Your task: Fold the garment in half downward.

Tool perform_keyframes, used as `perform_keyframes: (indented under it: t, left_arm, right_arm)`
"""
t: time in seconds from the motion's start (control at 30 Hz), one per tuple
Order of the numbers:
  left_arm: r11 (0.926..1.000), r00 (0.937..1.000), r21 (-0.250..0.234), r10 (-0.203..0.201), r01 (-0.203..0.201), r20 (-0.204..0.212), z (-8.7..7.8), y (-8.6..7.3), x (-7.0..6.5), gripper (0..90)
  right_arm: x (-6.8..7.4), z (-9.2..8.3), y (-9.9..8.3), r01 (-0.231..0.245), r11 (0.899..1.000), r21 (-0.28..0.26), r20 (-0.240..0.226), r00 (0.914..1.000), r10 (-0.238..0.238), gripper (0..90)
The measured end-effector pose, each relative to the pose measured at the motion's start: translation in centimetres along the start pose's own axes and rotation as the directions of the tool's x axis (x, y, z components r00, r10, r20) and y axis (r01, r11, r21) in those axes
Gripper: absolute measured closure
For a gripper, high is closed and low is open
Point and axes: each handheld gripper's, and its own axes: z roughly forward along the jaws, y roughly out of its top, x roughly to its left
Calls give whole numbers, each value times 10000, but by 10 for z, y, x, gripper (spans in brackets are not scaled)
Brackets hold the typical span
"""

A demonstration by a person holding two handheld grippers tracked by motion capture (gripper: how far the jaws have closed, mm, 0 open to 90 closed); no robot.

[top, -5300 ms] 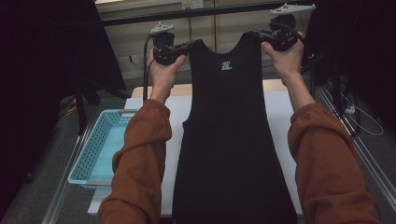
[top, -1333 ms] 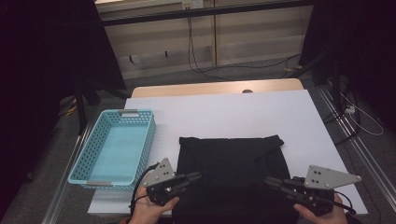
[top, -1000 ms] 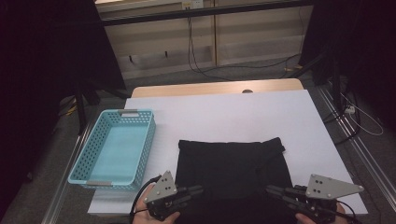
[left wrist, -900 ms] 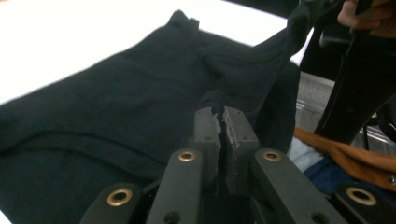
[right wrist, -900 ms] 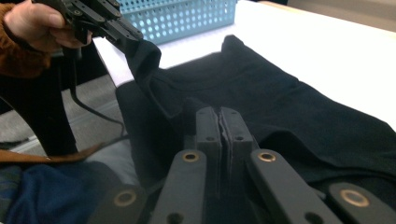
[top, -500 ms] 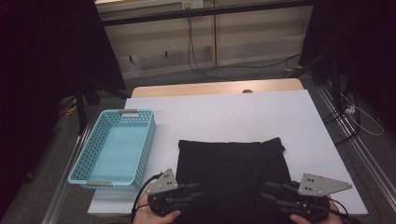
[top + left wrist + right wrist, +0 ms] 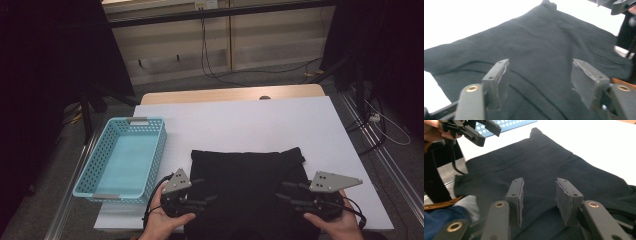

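A black garment [image 7: 247, 175] lies folded flat on the white table [image 7: 250, 120], near its front edge. My left gripper [image 7: 202, 191] hovers over the garment's near left part. Its jaws have just been opening and stand wide apart, with the cloth [image 7: 541, 50] beneath them and nothing pinched between the pads [image 7: 499, 77]. My right gripper [image 7: 283, 192] is over the near right part. Its jaws have also just opened and stand open, the pads [image 7: 517, 195] clear of the cloth [image 7: 544, 162]. Each gripper view shows the other gripper farther off: right gripper [image 7: 619, 5], left gripper [image 7: 471, 131].
A light blue perforated basket [image 7: 125, 160] stands at the table's left side, close to the garment and my left hand [image 7: 165, 225]. Bare white tabletop stretches behind and to the right of the garment. Cables [image 7: 220, 65] trail on the floor beyond the table.
The garment, held up by its straps earlier, now lies folded on the table. Both grippers have let go of its near edge, opened, and shifted slightly forward over it.
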Motion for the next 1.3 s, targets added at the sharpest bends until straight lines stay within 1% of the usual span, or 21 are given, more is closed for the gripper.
perform_keyframes:
  t: [0.03, 0.1, 0.17, 0.27, 0.33, 0.37, 0.47, 0.5, 0.53, 0.6, 0.63, 0.7, 0.73, 0.8, 0.87, 0.9, 0.93, 1.0, 1.1, 1.23, 1.3]
  left_arm:
    - [10000, 9999, -27, -95, 95, -51, 2, 1, 2, 278]
    - [9999, 9993, 56, -105, 107, -350, 6, 3, 5, 211]
    - [9995, 9989, -67, -301, 298, -359, 10, 4, 8, 190]
    - [10000, 9973, 23, -90, 92, -726, 15, 9, 14, 144]
    - [9998, 9960, -55, -206, 202, -865, 19, 12, 21, 111]
    - [9999, 9954, -38, -135, 132, -943, 21, 13, 23, 104]
    - [9999, 9937, -96, -48, 37, -1117, 28, 15, 31, 102]
    - [9999, 9940, -132, -35, 21, -1094, 31, 17, 33, 89]
    - [9998, 9926, -176, 1, -23, -1212, 34, 18, 36, 83]
    - [9999, 9925, -100, -100, 89, -1221, 39, 22, 40, 52]
    - [10000, 9918, -14, -77, 76, -1278, 42, 24, 42, 47]
    - [9995, 9884, 160, 291, -271, -1488, 47, 27, 44, 50]
    - [9993, 9870, 166, 351, -329, -1567, 50, 28, 45, 48]
    - [9994, 9868, 302, 229, -183, -1602, 56, 30, 49, 50]
    - [9986, 9842, 468, 306, -227, -1746, 61, 33, 53, 50]
    - [9988, 9824, 464, 266, -184, -1848, 64, 34, 56, 51]
    - [9983, 9797, 525, 361, -262, -1973, 67, 35, 58, 57]
    - [9983, 9776, 528, 366, -262, -2072, 72, 38, 64, 64]
    - [9984, 9779, 564, 100, 18, -2089, 79, 40, 74, 70]
    - [9972, 9721, 695, -90, 260, -2342, 87, 36, 88, 79]
    - [9958, 9717, 861, -99, 311, -2361, 89, 33, 92, 81]
  right_arm:
    - [-4, 1, 1, 12, 10000, 16, 83, 10000, -12, 600]
    - [-13, 4, 3, -2, 10000, 24, 222, 9998, 1, 608]
    - [-20, 6, 5, -11, 10000, 68, 353, 9994, 9, 618]
    - [-34, 10, 6, -64, 9999, 146, 529, 9986, 56, 634]
    - [-42, 10, 6, -103, 9998, 165, 711, 9974, 91, 636]
    - [-46, 10, 6, -160, 9997, 166, 800, 9967, 146, 637]
    - [-59, 8, 7, -291, 9995, 78, 1058, 9940, 281, 628]
    - [-63, 7, 8, -350, 9994, 36, 1140, 9929, 344, 626]
    - [-67, 6, 8, -394, 9992, 13, 1266, 9912, 389, 622]
    - [-76, 6, 10, -423, 9991, -6, 1480, 9881, 419, 616]
    - [-81, 6, 10, -465, 9989, -3, 1595, 9861, 460, 617]
    - [-90, 6, 12, -615, 9981, -58, 1799, 9817, 615, 618]
    - [-94, 6, 12, -631, 9980, -45, 1839, 9809, 629, 621]
    - [-101, 7, 14, -741, 9973, -12, 1991, 9773, 728, 626]
    - [-109, 9, 16, -772, 9970, 83, 2100, 9749, 738, 631]
    - [-112, 11, 17, -761, 9970, 115, 2155, 9739, 718, 634]
    - [-116, 12, 18, -824, 9965, 161, 2185, 9728, 769, 636]
    - [-122, 15, 19, -870, 9959, 263, 2214, 9720, 790, 641]
    - [-132, 22, 21, -982, 9939, 503, 2314, 9692, 840, 651]
    - [-144, 32, 19, -1145, 9910, 700, 2416, 9658, 945, 668]
    - [-152, 38, 16, -1293, 9873, 921, 2502, 9627, 1028, 671]
